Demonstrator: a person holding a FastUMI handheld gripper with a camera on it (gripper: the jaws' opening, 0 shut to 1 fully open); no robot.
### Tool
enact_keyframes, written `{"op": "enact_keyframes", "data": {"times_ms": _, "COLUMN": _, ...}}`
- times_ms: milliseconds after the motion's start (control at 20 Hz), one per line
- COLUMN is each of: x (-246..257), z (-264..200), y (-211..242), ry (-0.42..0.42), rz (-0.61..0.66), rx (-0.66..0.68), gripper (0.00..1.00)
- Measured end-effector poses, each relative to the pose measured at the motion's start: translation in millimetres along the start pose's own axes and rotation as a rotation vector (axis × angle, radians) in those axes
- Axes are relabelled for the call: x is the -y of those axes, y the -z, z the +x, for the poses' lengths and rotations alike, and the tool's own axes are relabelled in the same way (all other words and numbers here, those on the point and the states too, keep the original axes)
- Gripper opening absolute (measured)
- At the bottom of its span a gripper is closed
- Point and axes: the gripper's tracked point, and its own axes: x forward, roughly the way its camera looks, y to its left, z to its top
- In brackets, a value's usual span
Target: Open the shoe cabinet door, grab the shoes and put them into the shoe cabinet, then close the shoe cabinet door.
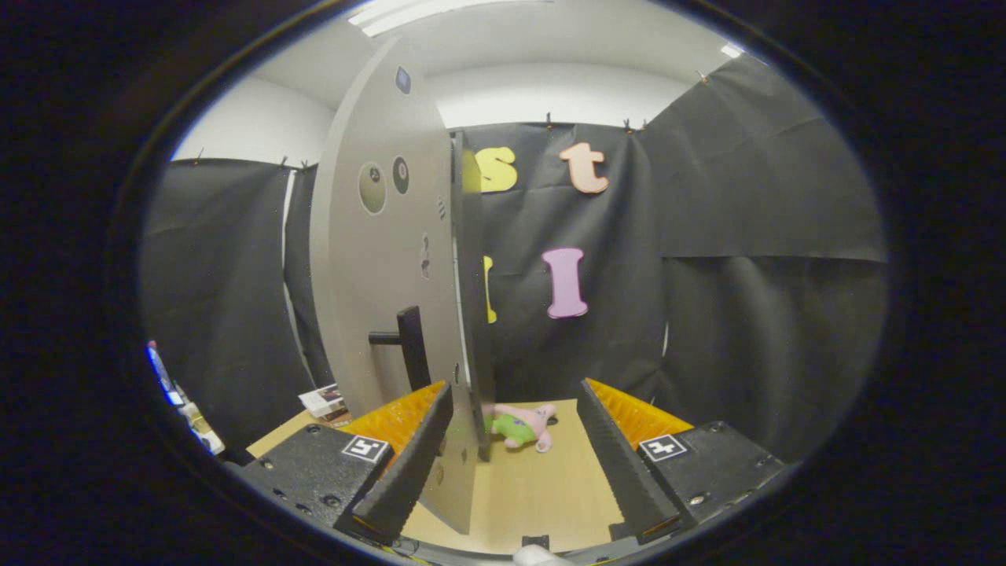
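The grey shoe cabinet door (385, 259) stands open, seen almost edge-on, rising from between my fingers toward the ceiling. Its black bar handle (410, 346) sticks out on the door's left face, just above my left finger (409, 456). The door's thin edge (471, 314) runs down close beside the left finger's inner side. My gripper (515, 460) is open, its fingers wide apart, with the door's lower edge and bare wooden table (534, 487) between them. No finger presses on the door.
A pink and green plush toy (523, 424) lies on the table just beyond the fingers, right of the door's edge. A small stack of booklets (324, 401) rests left of the door. Some items (189, 409) sit at the far left.
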Motion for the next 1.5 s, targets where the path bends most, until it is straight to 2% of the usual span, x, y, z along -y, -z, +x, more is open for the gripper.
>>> {"op": "enact_keyframes", "data": {"times_ms": 300, "x": -12.6, "z": 13.4, "y": -0.3, "ry": -0.143, "rz": 0.003, "rx": -0.021, "gripper": 1.0}}
{"op": "enact_keyframes", "data": {"times_ms": 450, "x": -16.3, "z": 14.5, "y": -0.3, "ry": -0.171, "rz": 0.004, "rx": -0.027, "gripper": 0.97}}
{"op": "enact_keyframes", "data": {"times_ms": 600, "x": -24.9, "z": 16.6, "y": -2.6, "ry": -0.182, "rz": -0.033, "rx": -0.016, "gripper": 0.96}}
{"op": "enact_keyframes", "data": {"times_ms": 800, "x": -66.4, "z": 2.1, "y": 4.4, "ry": -0.18, "rz": -0.034, "rx": -0.019, "gripper": 0.96}}
{"op": "enact_keyframes", "data": {"times_ms": 1300, "x": -164.6, "z": 32.1, "y": 18.9, "ry": -0.114, "rz": -0.035, "rx": -0.035, "gripper": 0.96}}
{"op": "enact_keyframes", "data": {"times_ms": 1500, "x": -214.0, "z": 55.4, "y": 29.9, "ry": -0.17, "rz": -0.031, "rx": -0.061, "gripper": 0.97}}
